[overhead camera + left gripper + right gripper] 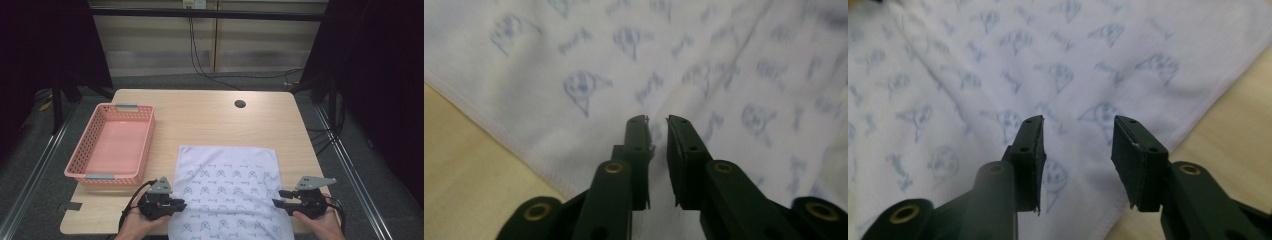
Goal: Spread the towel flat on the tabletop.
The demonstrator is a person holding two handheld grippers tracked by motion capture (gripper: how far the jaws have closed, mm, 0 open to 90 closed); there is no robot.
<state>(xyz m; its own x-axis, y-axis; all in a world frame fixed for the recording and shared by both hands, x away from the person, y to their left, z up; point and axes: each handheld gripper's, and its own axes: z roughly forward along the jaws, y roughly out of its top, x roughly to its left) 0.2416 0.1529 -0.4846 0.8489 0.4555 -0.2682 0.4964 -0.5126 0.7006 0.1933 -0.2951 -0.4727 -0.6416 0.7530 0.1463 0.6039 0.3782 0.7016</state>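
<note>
A white cloth printed with small blue figures lies flat on the near half of the wooden table, its front edge hanging over the table's edge. My left gripper rests at the cloth's left edge and points right. In the left gripper view its jaws stand a narrow gap apart over the cloth, gripping nothing. My right gripper sits at the cloth's right edge and points left. Its jaws are wider apart above the cloth, with nothing between them.
An empty pink plastic basket stands on the table's left side, close to the cloth's far left corner. A round cable hole is near the far edge. Bare wood lies between the cloth and the far edge.
</note>
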